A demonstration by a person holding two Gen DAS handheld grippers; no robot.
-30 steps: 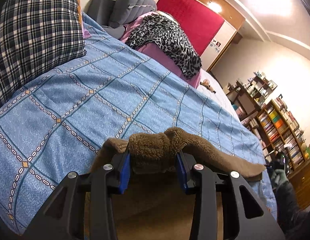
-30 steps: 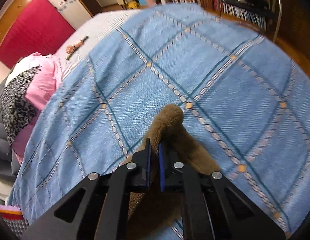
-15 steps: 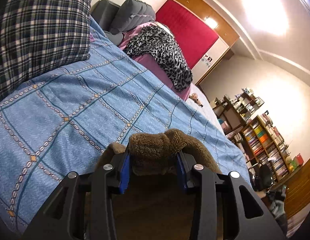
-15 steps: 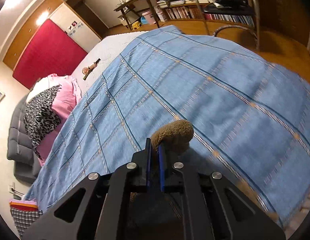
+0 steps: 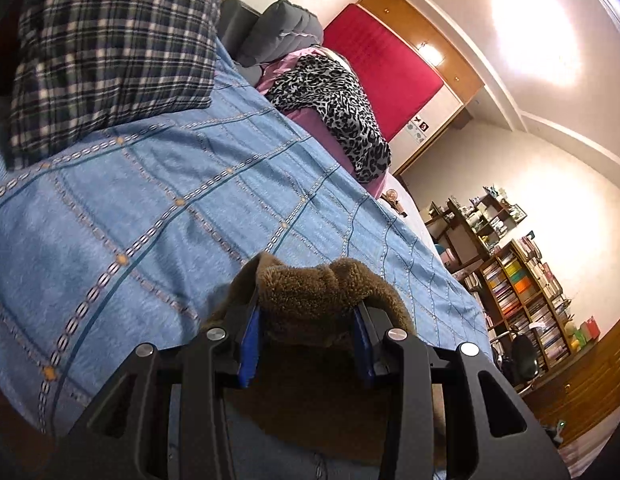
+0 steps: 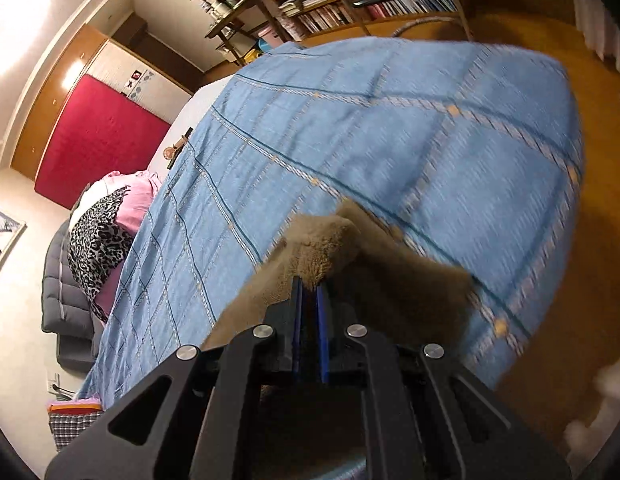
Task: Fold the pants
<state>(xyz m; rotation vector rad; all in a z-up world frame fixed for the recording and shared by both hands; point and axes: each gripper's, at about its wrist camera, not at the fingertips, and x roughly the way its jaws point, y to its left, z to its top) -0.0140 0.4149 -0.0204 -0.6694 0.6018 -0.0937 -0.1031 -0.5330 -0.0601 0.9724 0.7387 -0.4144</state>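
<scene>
Gripping a thick bunched fold of the brown fleece pants [image 5: 310,296], the left gripper [image 5: 308,320] has its 2 blue-padded jaws partway apart and pressed on the fabric from both sides. Right gripper [image 6: 310,292]: jaws nearly together, pinching a thin edge of the same pants [image 6: 329,240]. Pants hang from both grippers over the blue quilted bedspread with its diamond grid pattern [image 5: 150,208]; lower part hidden behind the gripper bodies. Right wrist view motion-blurred. On the bed beyond: dark plaid pillow [image 5: 110,48], leopard-print cloth [image 5: 333,100] over pink bedding. Wooden bookshelves [image 5: 521,280] stand along the far wall.
</scene>
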